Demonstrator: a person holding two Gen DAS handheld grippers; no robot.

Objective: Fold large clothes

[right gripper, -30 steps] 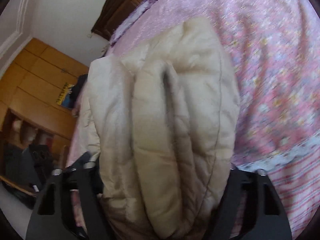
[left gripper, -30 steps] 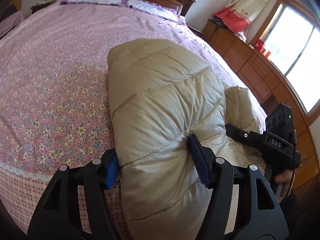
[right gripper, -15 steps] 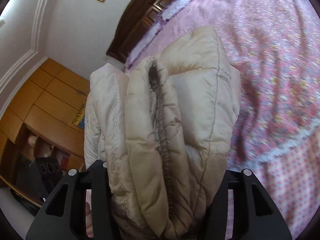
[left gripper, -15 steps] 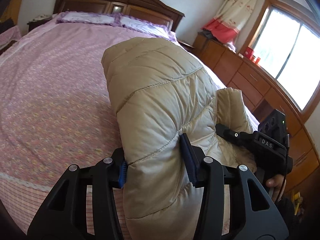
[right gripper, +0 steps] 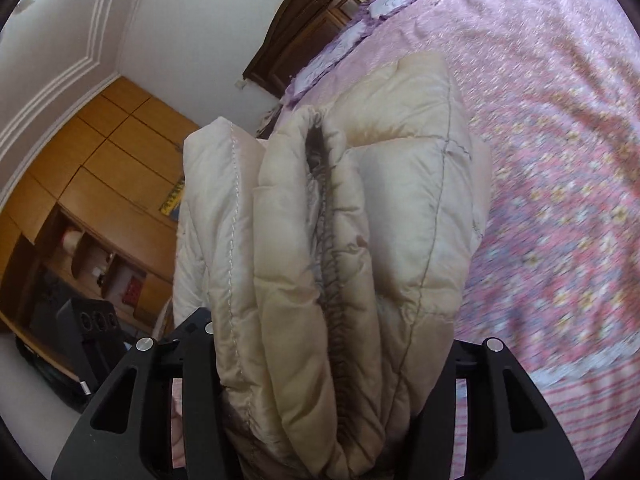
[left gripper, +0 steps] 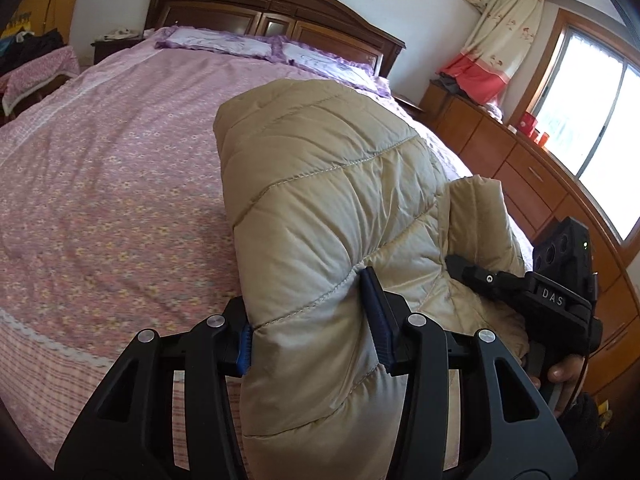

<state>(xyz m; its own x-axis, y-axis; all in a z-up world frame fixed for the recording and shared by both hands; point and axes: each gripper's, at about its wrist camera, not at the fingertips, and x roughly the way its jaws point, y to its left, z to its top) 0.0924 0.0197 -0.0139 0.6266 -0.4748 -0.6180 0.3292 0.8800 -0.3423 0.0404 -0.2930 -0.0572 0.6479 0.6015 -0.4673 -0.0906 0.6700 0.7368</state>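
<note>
The left hand-held gripper (left gripper: 310, 326) has its blue pads (left gripper: 379, 320) pressed into a thick fold of the beige quilted jacket (left gripper: 320, 208); its jaws have just been closing from the wider stance of a second ago, when the pads stood a little clear of the padding, and the fabric now bulges between them. The bundle hangs in the grip above the pink floral bed (left gripper: 112, 184), and where the earlier view looked down on the bedspread, the headboard (left gripper: 276, 12) and pillows (left gripper: 256, 46) now show fully.

The right hand-held gripper (right gripper: 332, 364) likewise clamps the jacket's (right gripper: 360, 220) stacked layers, its jaws also just closed in on them, its pads hidden by the cloth. In its view the bundle stands clear of the bed (right gripper: 560, 160), with more wall and wardrobe (right gripper: 100, 152) showing than before.
</note>
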